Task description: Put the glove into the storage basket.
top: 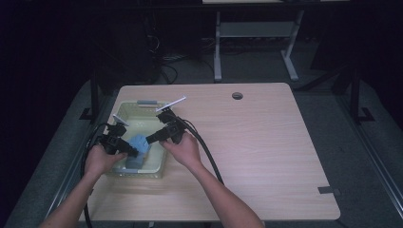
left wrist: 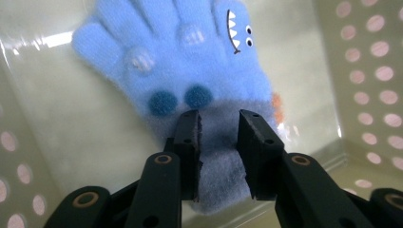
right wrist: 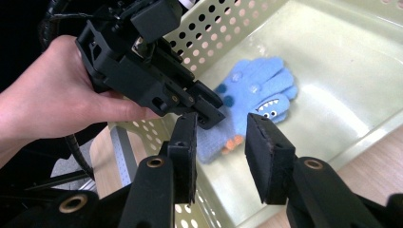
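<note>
A light blue knitted glove (left wrist: 190, 61) with a shark face and a grey cuff lies flat inside a pale green perforated basket (top: 142, 105). My left gripper (left wrist: 218, 137) reaches into the basket, and its two jaws are closed on the grey cuff, which fills the gap between them. From the right gripper view the left gripper (right wrist: 214, 111) has its tips down on the cuff end of the glove (right wrist: 259, 90). My right gripper (right wrist: 221, 142) hovers above the basket's near wall, open, with nothing between its jaws. From above, both grippers meet over the glove (top: 139, 142).
The basket stands at the left of a wooden table (top: 266, 142), close to its left edge. Black cables (top: 209, 156) trail from both grippers toward the front. A round cable hole (top: 237, 95) sits at the back of the table, and a grey tape patch (top: 328, 190) at the front right.
</note>
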